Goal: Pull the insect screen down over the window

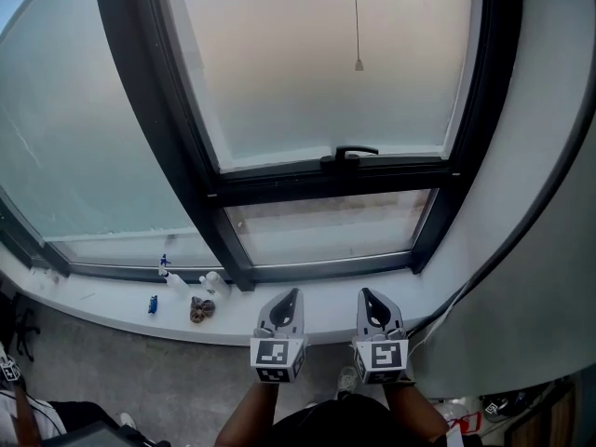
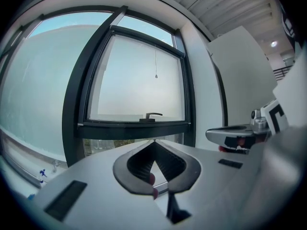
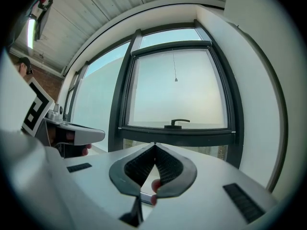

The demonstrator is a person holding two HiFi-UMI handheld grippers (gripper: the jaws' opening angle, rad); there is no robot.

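A dark-framed window (image 1: 209, 189) fills the view ahead. Its upper pane (image 1: 317, 73) looks milky, and a thin pull cord with a small weight (image 1: 358, 64) hangs in front of it. A black handle (image 1: 349, 154) sits on the crossbar below that pane. The cord weight (image 2: 156, 76) and handle (image 2: 152, 115) also show in the left gripper view, and the cord weight (image 3: 176, 79) and handle (image 3: 178, 122) in the right gripper view. My left gripper (image 1: 292, 293) and right gripper (image 1: 365, 292) are side by side over the sill, well below the cord. Both are shut on nothing.
On the white sill (image 1: 112, 310) at the left stand spray bottles (image 1: 177, 282), a small blue item (image 1: 152, 304) and a brown lump (image 1: 201, 310). A white wall (image 1: 549, 203) closes the right side, with a dark cable (image 1: 447, 305) running along it.
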